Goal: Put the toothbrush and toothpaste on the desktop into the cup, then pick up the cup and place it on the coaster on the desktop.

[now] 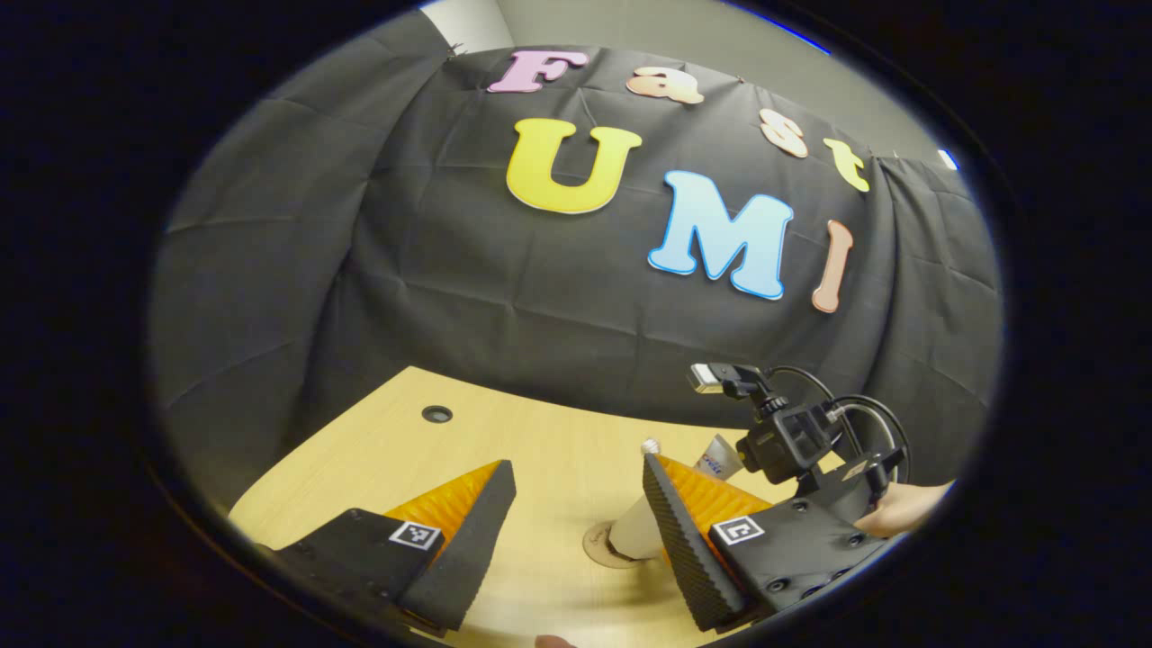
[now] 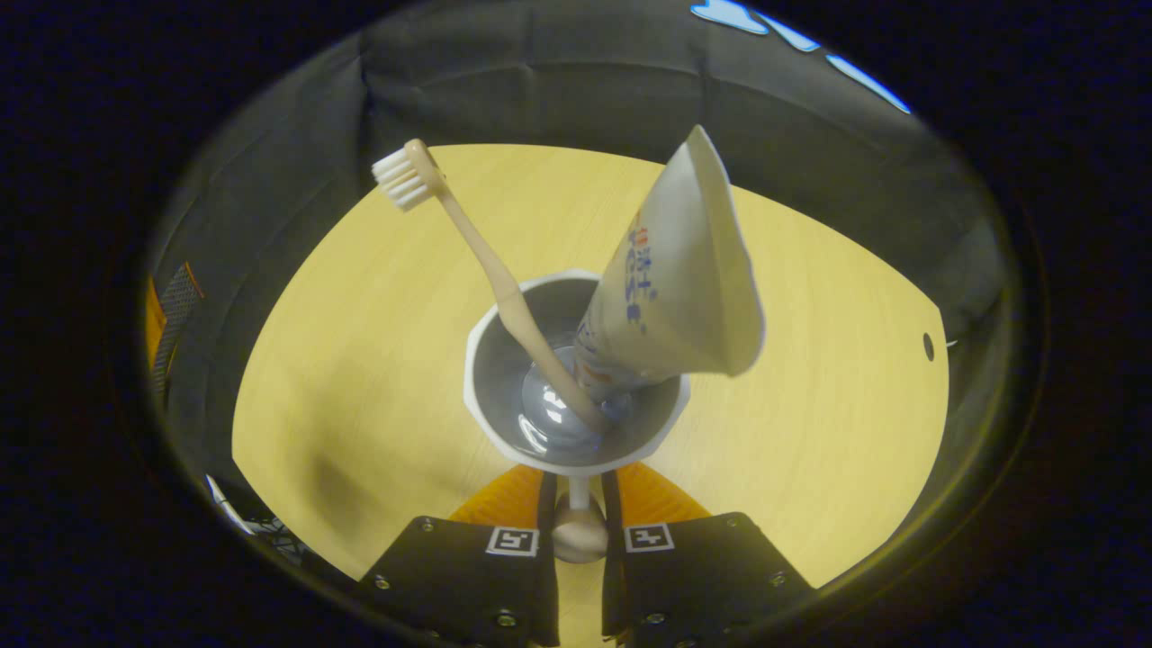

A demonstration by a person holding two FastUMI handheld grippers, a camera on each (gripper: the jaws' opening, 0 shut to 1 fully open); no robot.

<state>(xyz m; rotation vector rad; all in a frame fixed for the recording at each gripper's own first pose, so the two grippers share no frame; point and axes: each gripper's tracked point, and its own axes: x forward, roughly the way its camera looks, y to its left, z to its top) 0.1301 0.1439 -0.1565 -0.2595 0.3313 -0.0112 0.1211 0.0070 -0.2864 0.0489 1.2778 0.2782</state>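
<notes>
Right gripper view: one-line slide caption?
Right gripper clamps the white cup's handle; toothbrush and toothpaste tube stand inside.

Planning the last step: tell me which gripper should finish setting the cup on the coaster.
Right. The right gripper is shut on the cup by its handle, toothbrush and toothpaste already inside, with the cup at the coaster. The left gripper hangs open, holding nothing.

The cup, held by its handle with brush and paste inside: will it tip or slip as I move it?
Likely top-heavy: toothpaste and toothbrush lean past the cup rim. The right gripper pinches only the thin handle, so it may swivel.
</notes>
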